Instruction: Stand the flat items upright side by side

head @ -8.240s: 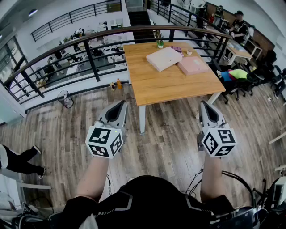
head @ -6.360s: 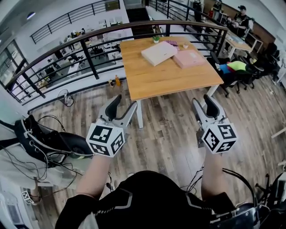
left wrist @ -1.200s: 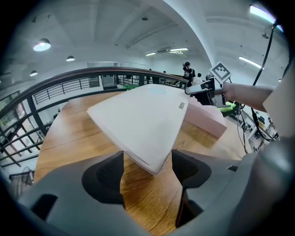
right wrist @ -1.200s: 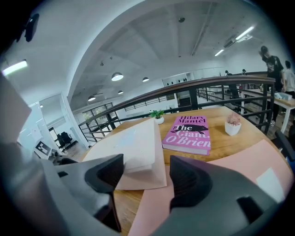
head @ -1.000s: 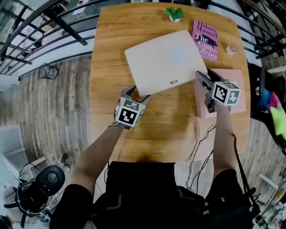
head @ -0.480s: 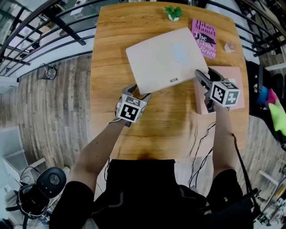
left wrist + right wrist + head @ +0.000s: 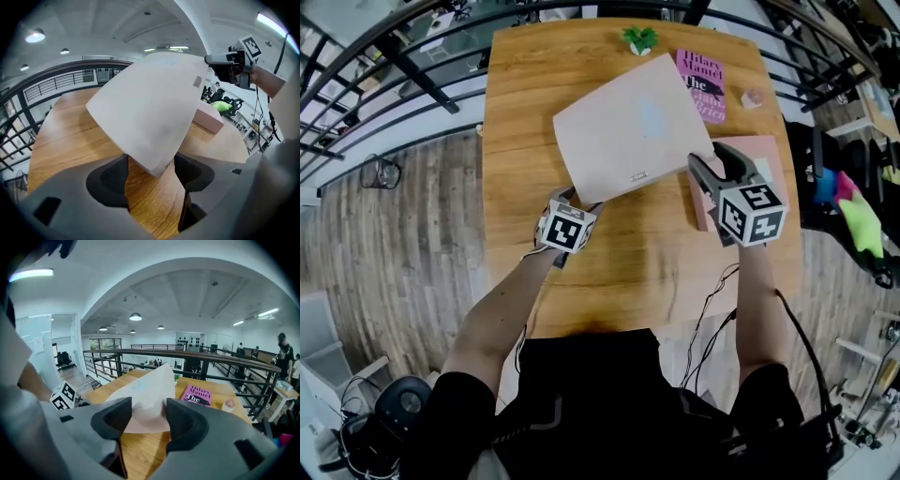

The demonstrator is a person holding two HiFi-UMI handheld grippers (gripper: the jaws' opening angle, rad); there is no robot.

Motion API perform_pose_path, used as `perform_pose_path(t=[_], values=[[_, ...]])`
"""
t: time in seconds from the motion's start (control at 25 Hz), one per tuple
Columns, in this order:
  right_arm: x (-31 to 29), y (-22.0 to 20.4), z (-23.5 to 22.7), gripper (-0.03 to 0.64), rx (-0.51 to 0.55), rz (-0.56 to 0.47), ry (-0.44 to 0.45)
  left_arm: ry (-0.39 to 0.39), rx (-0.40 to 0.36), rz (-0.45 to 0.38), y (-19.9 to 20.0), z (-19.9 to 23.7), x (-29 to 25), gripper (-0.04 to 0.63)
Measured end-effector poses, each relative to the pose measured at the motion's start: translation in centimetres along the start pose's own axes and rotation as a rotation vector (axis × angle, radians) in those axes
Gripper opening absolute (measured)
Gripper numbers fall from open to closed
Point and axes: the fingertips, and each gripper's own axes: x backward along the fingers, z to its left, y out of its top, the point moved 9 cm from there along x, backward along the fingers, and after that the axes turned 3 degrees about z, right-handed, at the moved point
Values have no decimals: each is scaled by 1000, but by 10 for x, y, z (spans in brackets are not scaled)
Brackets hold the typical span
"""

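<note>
White box [image 7: 628,127]: large, flat, rectangular, matte off-white, with a small grey label near its near edge. It is tilted, with its near side raised off the table [image 7: 609,272], and it overlaps the middle of the tabletop.

Position relative to your fingers:
- Your left gripper [image 7: 574,197] has the near-left corner wedged between its jaws. In the left gripper view the corner fills the gap, and both pads bear on it.
- Your right gripper [image 7: 709,155] is at the near-right corner. Its jaws are closing with that corner between them. One pad meets the box's edge, but a full clamp is not shown.

Other flat items:
- Pink box [image 7: 769,159]: smooth, pale pink, lying flat at the table's right edge. It is partly under your right gripper and just beside the white box.
- Pink book [image 7: 701,82]: a glossy magenta cover with dark lettering, lying flat. Its left side is tucked behind the white box's far-right corner.

Table: orange-toned wood with visible grain and square edges.

Edges and room:
- A small potted plant [image 7: 639,39] stands at the far edge, close to the white box's far corner.
- Bare wood lies to the left of the box and all along the near side by your arms.
- A dark railing [image 7: 412,66] runs beyond the table's far and left sides.
</note>
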Motion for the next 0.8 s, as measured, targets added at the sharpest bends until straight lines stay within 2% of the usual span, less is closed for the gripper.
perform_pose_path(t=[0.32, 0.6, 0.8], values=[[31, 46, 63, 206, 185, -59, 2, -50, -133, 75, -12, -3, -6, 296], [37, 73, 119, 199, 352, -72, 16, -94, -163, 116, -20, -5, -5, 296], [35, 85, 140, 202, 451, -54, 7, -134, -191, 130, -18, -4, -6, 296]])
